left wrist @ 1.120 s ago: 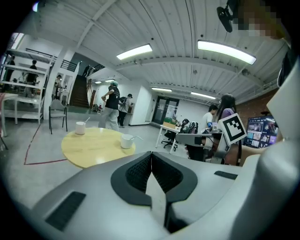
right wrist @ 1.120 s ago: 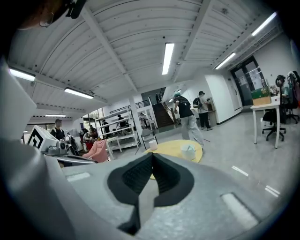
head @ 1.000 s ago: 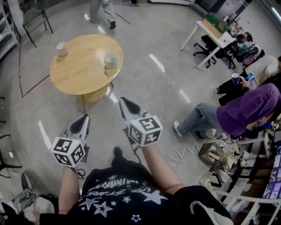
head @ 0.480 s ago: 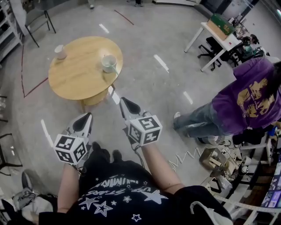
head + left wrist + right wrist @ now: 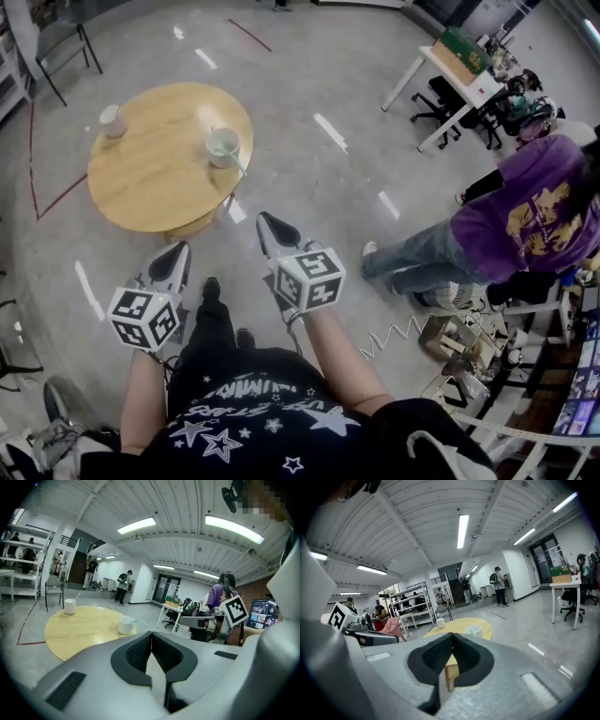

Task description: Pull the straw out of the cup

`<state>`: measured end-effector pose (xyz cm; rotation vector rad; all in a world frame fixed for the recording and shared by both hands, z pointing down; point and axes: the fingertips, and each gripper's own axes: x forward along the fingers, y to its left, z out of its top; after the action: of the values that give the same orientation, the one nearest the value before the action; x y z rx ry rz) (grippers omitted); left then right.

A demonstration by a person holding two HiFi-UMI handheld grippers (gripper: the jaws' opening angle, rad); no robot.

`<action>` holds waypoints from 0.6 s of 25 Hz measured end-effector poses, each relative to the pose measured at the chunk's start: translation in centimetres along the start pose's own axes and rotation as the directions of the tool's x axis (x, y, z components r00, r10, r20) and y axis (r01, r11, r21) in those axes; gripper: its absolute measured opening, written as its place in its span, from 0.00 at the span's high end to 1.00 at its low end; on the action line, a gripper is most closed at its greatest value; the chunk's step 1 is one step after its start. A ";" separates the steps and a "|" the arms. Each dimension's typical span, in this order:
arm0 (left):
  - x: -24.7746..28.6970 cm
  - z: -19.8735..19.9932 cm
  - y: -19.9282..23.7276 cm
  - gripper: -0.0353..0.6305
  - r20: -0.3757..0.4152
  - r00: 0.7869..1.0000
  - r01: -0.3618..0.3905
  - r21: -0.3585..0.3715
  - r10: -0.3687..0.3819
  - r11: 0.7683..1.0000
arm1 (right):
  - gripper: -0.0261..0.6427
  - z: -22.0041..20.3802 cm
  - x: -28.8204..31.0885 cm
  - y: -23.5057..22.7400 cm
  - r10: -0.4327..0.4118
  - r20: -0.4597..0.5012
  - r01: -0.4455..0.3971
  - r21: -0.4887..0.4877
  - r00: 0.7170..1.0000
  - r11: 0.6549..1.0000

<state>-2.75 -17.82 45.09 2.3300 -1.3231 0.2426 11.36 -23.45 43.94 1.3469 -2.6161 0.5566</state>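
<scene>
The cup (image 5: 223, 146), with the straw (image 5: 239, 162) in it, stands at the round surface's (image 5: 155, 183) right edge. Both clenched and empty, the left tongs (image 5: 180, 247) and right tongs (image 5: 263, 218) hang well short of that surface.

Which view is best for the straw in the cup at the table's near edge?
Left gripper view: the straw shows side-on, bending out of the cup toward the right. The head view shows it from above, only as a short thin line past the cup. In the right gripper view the cup is tiny and the straw barely readable.
</scene>
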 end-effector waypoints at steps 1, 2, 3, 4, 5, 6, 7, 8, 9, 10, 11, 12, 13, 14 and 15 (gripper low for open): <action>0.4 0.1 0.7 0.93 0.000 1.000 0.002 -0.003 -0.002 1.000 | 0.96 0.0 0.7 -0.2 -0.004 -0.005 0.004 0.000 1.000 1.000; 0.8 0.2 1.5 0.93 0.000 1.000 0.003 -0.007 -0.003 1.000 | 0.96 0.1 1.6 -0.4 -0.009 -0.010 0.009 -0.002 1.000 1.000; 1.3 0.5 2.3 0.93 -0.002 1.000 0.003 -0.012 -0.004 1.000 | 0.96 0.3 2.5 -0.6 -0.016 -0.016 0.016 -0.004 1.000 1.000; 1.8 1.0 3.0 0.93 -0.004 1.000 0.005 -0.016 -0.005 1.000 | 0.96 0.7 3.5 -0.8 -0.022 -0.023 0.022 -0.005 0.999 1.000; 2.4 1.5 3.8 0.93 -0.006 1.000 0.008 -0.018 -0.008 1.000 | 0.96 1.0 4.4 -1.0 -0.027 -0.030 0.027 -0.007 0.999 1.000; 2.9 1.9 4.5 0.93 -0.008 1.000 0.012 -0.018 -0.013 1.000 | 0.96 1.3 5.3 -1.2 -0.030 -0.036 0.029 -0.009 0.999 1.000; 3.5 2.3 5.2 0.93 -0.010 1.000 0.017 -0.018 -0.017 1.000 | 0.96 1.6 6.1 -1.4 -0.032 -0.042 0.031 -0.012 0.999 0.999; 4.0 2.7 5.8 0.93 -0.010 1.000 0.020 -0.017 -0.020 1.000 | 0.96 1.8 6.9 -1.6 -0.035 -0.047 0.035 -0.014 0.998 0.999; 4.5 3.0 6.5 0.93 -0.011 1.000 0.023 -0.017 -0.023 1.000 | 0.96 2.0 7.6 -1.9 -0.040 -0.051 0.040 -0.013 0.998 0.999; 4.9 3.4 7.1 0.93 -0.012 1.000 0.026 -0.017 -0.026 1.000 | 0.96 2.2 8.3 -2.1 -0.046 -0.054 0.046 -0.010 0.997 0.999; 5.4 3.8 7.6 0.93 -0.013 0.999 0.029 -0.015 -0.029 0.999 | 0.96 2.5 8.9 -2.4 -0.053 -0.057 0.053 -0.004 0.997 0.999; 5.8 4.2 8.0 0.93 -0.015 0.999 0.032 -0.014 -0.032 0.999 | 0.96 2.8 9.5 -2.7 -0.061 -0.061 0.061 0.002 0.996 0.998; 6.2 4.5 8.3 0.93 -0.018 0.999 0.036 -0.014 -0.036 0.999 | 0.96 2.9 9.9 -3.0 -0.068 -0.068 0.069 0.005 0.995 0.998; 6.6 4.7 8.6 0.93 -0.021 0.999 0.041 -0.015 -0.041 0.999 | 0.96 3.0 10.4 -3.3 -0.075 -0.080 0.076 0.005 0.994 0.997; 7.1 4.8 8.9 0.93 -0.025 0.999 0.046 -0.019 -0.046 0.999 | 0.96 2.9 10.8 -3.7 -0.083 -0.099 0.083 0.001 0.992 0.997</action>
<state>-6.89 -29.39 45.96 2.3314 -1.2528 0.2436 8.10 -34.67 45.40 1.3855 -2.4702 0.6019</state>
